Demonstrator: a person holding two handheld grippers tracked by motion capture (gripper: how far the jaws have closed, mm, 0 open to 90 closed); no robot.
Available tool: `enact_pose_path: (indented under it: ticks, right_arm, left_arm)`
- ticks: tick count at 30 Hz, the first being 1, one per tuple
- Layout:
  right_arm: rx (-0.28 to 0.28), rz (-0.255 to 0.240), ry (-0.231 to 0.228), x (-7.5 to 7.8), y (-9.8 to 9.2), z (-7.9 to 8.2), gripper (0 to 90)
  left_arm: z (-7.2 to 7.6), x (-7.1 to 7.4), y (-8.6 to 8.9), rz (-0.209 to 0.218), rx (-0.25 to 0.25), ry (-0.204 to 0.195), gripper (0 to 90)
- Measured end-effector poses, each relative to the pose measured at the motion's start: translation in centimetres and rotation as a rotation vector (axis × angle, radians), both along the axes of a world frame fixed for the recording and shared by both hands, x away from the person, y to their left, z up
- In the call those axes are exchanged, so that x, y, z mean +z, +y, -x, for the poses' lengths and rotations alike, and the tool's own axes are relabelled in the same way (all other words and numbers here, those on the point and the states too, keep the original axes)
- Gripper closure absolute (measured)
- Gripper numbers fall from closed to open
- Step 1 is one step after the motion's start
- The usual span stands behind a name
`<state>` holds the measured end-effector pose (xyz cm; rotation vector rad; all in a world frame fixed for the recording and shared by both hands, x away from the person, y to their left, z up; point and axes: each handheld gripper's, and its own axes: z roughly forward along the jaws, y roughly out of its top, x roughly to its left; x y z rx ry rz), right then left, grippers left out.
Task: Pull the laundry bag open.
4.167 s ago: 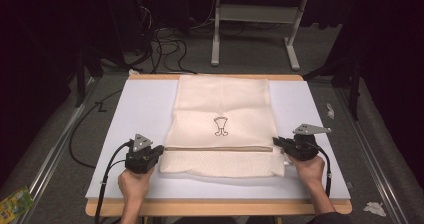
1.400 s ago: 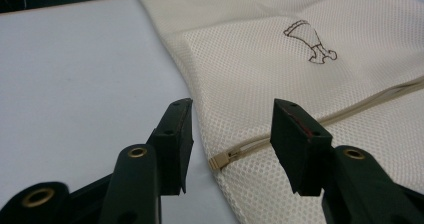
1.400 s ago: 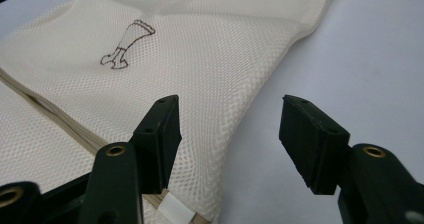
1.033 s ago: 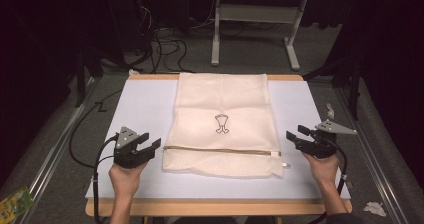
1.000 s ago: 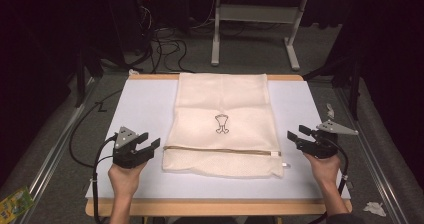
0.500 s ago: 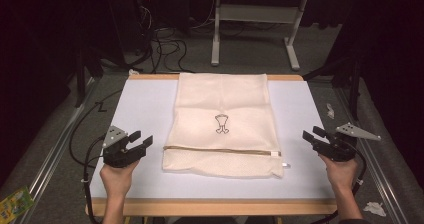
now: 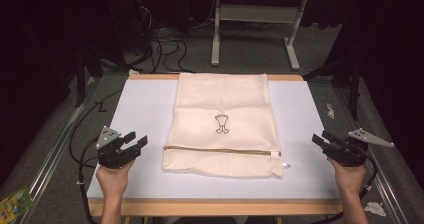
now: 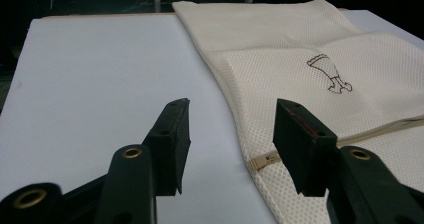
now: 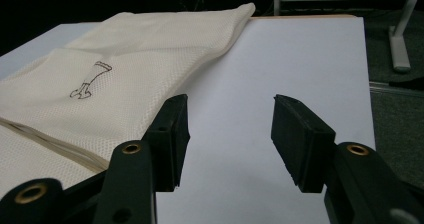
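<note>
**Mesh bag laid flat, both grippers clear of it**

Left side: left gripper [image 7: 131,145] sits near the surface's [image 7: 145,109] left edge, jaws apart, holding nothing. It is off the cloth, with bare surface between it and the bag's left edge. In the left gripper view the jaws frame that edge and the end of the zip.

Centre: cream mesh laundry bag [image 7: 222,104] lies flat on the surface, long way front to back, far end at the back edge. Small dark emblem [image 7: 222,123] mid-panel. Zipper [image 7: 220,151] runs across near the front end and looks closed; its pull [image 7: 285,165] lies at the right corner. Few wrinkles; edges roughly square to the surface.

Right side: right gripper [image 7: 325,143] sits near the surface's right edge, jaws apart, empty, apart from the bag.

Judgement: spreading or smoothing looks finished, or the work is at a pause. If folding is the aim, no fold is made yet; a fresh grasp on the corners would come first.
</note>
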<state>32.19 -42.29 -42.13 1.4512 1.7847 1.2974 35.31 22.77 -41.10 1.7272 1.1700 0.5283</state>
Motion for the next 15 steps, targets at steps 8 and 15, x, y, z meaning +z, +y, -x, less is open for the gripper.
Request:
enact_pose_path:
  ticks: [8, 15]
  right_arm:
    - [-0.027, -0.01, 0.013, -0.7, -1.2, 0.5, 49.8]
    - [-0.051, 0.002, 0.049, -1.8, -1.4, 0.5, 49.6]
  left_arm:
    - [0.0, -0.7, 0.5, -0.005, 0.013, 0.015, 48.4]
    - [-0.3, -1.3, 0.9, 0.004, 0.032, 0.023, 48.2]
